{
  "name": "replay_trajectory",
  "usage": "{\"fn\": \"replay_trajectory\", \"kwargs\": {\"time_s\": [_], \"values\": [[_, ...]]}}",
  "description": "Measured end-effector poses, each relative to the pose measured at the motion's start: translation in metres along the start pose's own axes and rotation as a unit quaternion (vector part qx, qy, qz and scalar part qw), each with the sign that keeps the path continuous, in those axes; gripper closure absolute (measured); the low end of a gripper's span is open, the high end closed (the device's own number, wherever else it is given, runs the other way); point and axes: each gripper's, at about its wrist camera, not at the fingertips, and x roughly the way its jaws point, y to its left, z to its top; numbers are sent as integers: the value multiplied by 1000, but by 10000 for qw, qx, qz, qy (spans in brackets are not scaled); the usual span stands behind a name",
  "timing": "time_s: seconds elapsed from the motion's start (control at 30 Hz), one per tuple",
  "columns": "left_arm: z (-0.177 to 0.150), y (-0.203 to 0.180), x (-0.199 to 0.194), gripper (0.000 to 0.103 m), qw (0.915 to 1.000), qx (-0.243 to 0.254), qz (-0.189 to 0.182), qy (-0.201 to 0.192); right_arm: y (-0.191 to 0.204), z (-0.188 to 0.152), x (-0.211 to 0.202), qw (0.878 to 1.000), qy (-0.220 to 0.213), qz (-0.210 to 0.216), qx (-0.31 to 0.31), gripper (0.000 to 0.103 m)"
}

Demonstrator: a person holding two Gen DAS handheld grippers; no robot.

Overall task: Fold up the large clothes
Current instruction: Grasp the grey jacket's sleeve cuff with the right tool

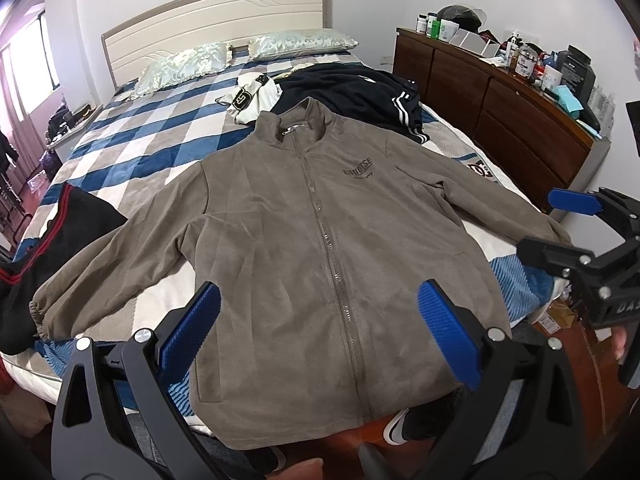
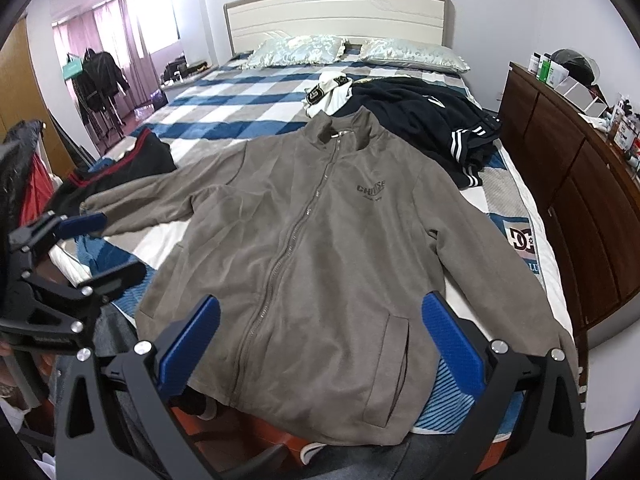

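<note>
**Soft fleece jacket laid flat, both grippers empty above its hem**

The grey-brown zip jacket (image 1: 320,248) lies face up on the checked bed cover (image 1: 152,140), zipper closed, collar toward the pillows (image 1: 188,62), both sleeves spread out to the sides. Its hem hangs a little over the foot edge of the bed.

The cloth looks like thick fleece: soft and limp, and probably light for its size. It should not slip between the ribbed blue pads (image 1: 448,328), but it will sag and drag on the cover when only one point is lifted. Good places to take hold, in my judgement, are the cuffs, the shoulder seams and the hem corners, where the fabric is doubled and firmer.

The left gripper (image 1: 320,320) has its fingers spread wide, with nothing between them; the lower front of the jacket, around the zipper, lies beyond the tips. The right gripper (image 2: 320,328) is equally wide and empty, and it faces the lower front near the pocket (image 2: 394,364). Neither touches the cloth as far as I can see.

A dark garment with white stripes (image 2: 440,120) lies near the collar, apart from the task.
</note>
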Motion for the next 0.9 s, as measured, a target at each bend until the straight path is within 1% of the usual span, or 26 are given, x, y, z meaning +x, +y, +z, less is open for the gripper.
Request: {"fn": "replay_trajectory", "kwargs": {"time_s": [0.13,0.2,0.23,0.27,0.3,0.33,0.37,0.43,0.5,0.57,0.6,0.63,0.7,0.8,0.83,0.9], "values": [[0,-4,2,6,10000,-29,-68,-32,-16,-2,-12,9994,-302,3,191,4],[-1,-10,5,6,9999,-34,-150,-20,-29,-6,-19,9979,-596,46,246,4],[-1,-14,7,6,9997,1,-225,-6,-38,-10,-23,9965,-807,-47,221,4],[-3,-18,9,6,9996,38,-265,-18,-47,-14,-25,9950,-945,-232,214,4],[-3,-23,10,6,9995,75,-288,-45,-53,-17,-26,9946,-928,-403,236,4],[-5,-29,11,6,9993,144,-336,-120,-69,-23,-23,9940,-785,-663,378,4],[-5,-34,11,6,9989,193,-386,-182,-84,-28,-22,9926,-714,-813,560,4],[-7,-46,12,6,9978,287,-523,-279,-120,-43,-23,9876,-753,-889,1050,4],[-8,-56,17,6,9966,339,-699,-264,-158,-61,-21,9805,-810,-868,1563,4],[-9,-66,24,6,9949,406,-901,-197,-207,-86,-16,9683,-756,-970,2173,4],[-10,-69,27,6,9946,425,-929,-178,-230,-101,-12,9612,-724,-996,2468,4],[-10,-74,31,6,9942,462,-962,-152,-244,-113,-9,9565,-703,-1030,2638,4],[-12,-82,37,6,9932,527,-1028,-130,-281,-141,-2,9433,-627,-1249,3011,4],[-16,-98,48,6,9904,697,-1191,-117,-321,-172,11,9319,-588,-1397,3295,4],[-17,-104,54,6,9894,752,-1239,-112,-328,-179,12,9299,-587,-1442,3333,4],[-19,-116,64,6,9874,808,-1359,-74,-350,-199,17,9212,-631,-1652,3466,4]]}}
